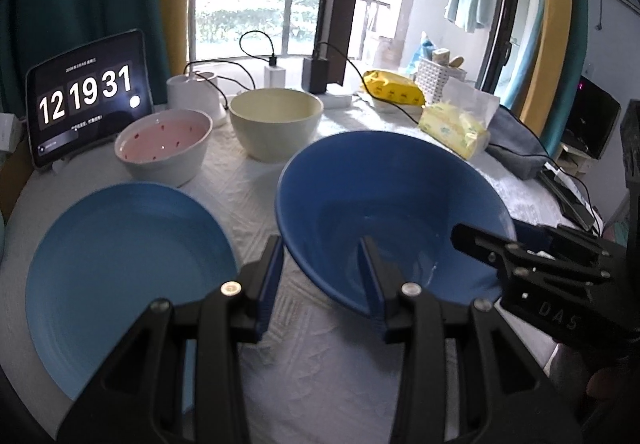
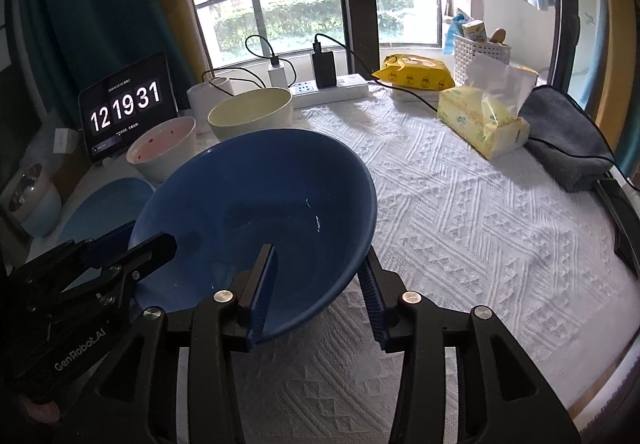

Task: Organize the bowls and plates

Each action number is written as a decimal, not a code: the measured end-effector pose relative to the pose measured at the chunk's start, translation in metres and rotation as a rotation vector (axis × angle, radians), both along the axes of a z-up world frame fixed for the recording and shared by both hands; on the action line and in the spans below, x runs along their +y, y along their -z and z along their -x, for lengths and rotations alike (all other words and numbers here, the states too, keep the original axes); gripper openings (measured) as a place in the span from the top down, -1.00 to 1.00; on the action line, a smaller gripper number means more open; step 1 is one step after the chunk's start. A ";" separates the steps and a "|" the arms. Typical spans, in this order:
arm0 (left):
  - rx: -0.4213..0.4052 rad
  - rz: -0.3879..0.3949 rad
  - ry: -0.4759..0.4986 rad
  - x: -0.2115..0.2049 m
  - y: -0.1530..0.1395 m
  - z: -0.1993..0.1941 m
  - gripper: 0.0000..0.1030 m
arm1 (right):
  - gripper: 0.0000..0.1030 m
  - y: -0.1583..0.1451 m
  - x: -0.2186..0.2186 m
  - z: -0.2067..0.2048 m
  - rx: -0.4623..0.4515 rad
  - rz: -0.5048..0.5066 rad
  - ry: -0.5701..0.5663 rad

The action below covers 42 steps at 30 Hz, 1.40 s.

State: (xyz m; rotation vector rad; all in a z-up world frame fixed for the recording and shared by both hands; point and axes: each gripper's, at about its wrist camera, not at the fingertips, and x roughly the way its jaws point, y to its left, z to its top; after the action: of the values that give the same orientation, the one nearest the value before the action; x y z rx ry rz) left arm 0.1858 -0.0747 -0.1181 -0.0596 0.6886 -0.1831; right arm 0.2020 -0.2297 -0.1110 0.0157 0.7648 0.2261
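The dark blue bowl (image 1: pixel 394 211) sits between both, its near rim straddled by each: the left hand-held gripper (image 1: pixel 322 280) and the right hand-held gripper (image 2: pixel 320 284) each stand parted with a finger inside. Whether either pinches the wall I cannot tell; the blue plate (image 1: pixel 128 268) lies just left of the left one

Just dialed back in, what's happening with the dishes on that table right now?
A person has both tools on the dark blue bowl. The left hand-held gripper straddles its near rim, and the right hand-held gripper straddles the rim on its side, but neither clearly pinches it. The light blue plate lies flat beside it. The pink bowl and cream bowl stand farther back on the white tablecloth.
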 end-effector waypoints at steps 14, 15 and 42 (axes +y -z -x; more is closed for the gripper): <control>-0.017 0.019 -0.011 0.008 -0.012 0.002 0.11 | 0.06 -0.018 -0.001 0.005 -0.029 -0.015 -0.002; -0.024 0.014 -0.014 0.009 -0.014 0.002 0.11 | 0.06 -0.020 -0.001 0.004 -0.035 -0.016 -0.001; -0.109 0.023 -0.056 0.046 -0.046 0.007 0.10 | 0.05 -0.056 0.036 -0.001 -0.104 0.001 -0.072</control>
State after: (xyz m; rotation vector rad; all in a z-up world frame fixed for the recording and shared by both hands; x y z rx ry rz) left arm 0.1785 -0.0288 -0.0718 -0.0901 0.5758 -0.1397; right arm 0.2033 -0.1937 -0.0546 -0.0240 0.6628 0.2926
